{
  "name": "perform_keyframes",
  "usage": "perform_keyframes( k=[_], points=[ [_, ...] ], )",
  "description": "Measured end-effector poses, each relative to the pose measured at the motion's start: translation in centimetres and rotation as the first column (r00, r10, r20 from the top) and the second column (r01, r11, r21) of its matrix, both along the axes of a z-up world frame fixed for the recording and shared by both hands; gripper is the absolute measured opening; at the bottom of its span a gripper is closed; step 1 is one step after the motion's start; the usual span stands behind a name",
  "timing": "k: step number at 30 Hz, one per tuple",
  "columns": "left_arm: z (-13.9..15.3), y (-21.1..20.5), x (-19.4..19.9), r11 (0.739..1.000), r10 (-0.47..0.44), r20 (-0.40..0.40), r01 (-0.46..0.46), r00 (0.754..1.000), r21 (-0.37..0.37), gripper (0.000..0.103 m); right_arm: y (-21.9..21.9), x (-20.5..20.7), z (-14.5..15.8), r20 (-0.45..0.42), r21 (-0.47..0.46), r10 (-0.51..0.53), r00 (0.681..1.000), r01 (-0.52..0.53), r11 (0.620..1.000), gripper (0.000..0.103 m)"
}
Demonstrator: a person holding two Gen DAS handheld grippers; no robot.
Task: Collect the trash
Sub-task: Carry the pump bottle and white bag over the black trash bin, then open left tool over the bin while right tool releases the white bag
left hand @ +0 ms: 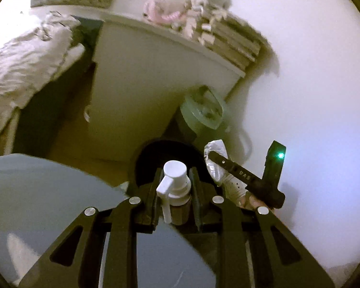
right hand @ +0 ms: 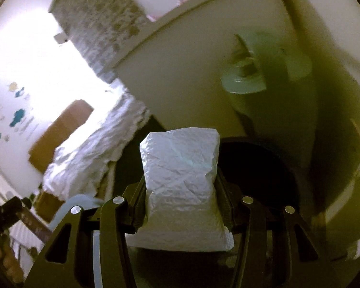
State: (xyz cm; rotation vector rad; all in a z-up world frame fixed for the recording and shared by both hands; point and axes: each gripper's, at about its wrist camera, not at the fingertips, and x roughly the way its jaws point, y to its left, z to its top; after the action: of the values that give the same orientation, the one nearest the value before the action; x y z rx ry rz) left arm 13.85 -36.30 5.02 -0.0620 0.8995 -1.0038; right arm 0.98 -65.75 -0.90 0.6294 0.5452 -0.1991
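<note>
My left gripper [left hand: 174, 187] is shut on a small spray bottle [left hand: 174, 192] with a white nozzle cap, held upright between the fingers. Just beyond it lies the round dark opening of a bin [left hand: 153, 151]. My right gripper [right hand: 182, 192] is shut on a crumpled silver-white packet [right hand: 180, 165], which also shows in the left wrist view [left hand: 216, 160] with the right gripper [left hand: 230, 168] to the right of the bottle. The dark bin opening [right hand: 254, 168] sits behind and right of the packet.
A white cabinet [left hand: 141, 72] stands ahead with stacked books and soft toys [left hand: 204, 19] on top. A pale green fan-like appliance [left hand: 204, 110] sits by the wall. A bed with rumpled white bedding [left hand: 24, 67] is at left. A grey-blue rounded surface [left hand: 36, 192] lies below left.
</note>
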Motion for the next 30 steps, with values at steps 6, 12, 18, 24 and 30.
perform_keyframes(
  k=[6,12,18,24,30],
  points=[
    [-3.0,-4.4,1.1,0.999,-0.032,-0.047,0.034,0.998,0.035,0.022,-1.0,0.4,-1.4,-0.031,-0.008,-0.012,0.999,0.011,1.000,0.050],
    [-4.7,-7.3,1.7,0.996,-0.050,-0.063,0.054,0.997,0.067,0.022,-1.3,0.6,-2.0,-0.044,0.021,-0.027,0.999,0.028,0.999,0.050],
    [-5.8,-8.7,1.7,0.994,-0.059,-0.078,0.066,0.995,0.091,0.023,-1.8,-0.1,-2.2,-0.039,0.040,-0.039,0.998,0.041,0.998,0.050],
    [-6.2,-9.6,1.8,0.992,-0.066,-0.077,0.074,0.995,0.101,0.023,-2.1,-0.4,-2.2,-0.042,0.043,-0.048,0.998,0.049,0.998,0.050],
    [-6.3,-10.0,1.9,0.991,-0.071,-0.075,0.079,0.995,0.105,0.023,-2.0,-0.3,-2.2,-0.043,0.044,-0.054,0.998,0.056,0.997,0.055]
  ],
)
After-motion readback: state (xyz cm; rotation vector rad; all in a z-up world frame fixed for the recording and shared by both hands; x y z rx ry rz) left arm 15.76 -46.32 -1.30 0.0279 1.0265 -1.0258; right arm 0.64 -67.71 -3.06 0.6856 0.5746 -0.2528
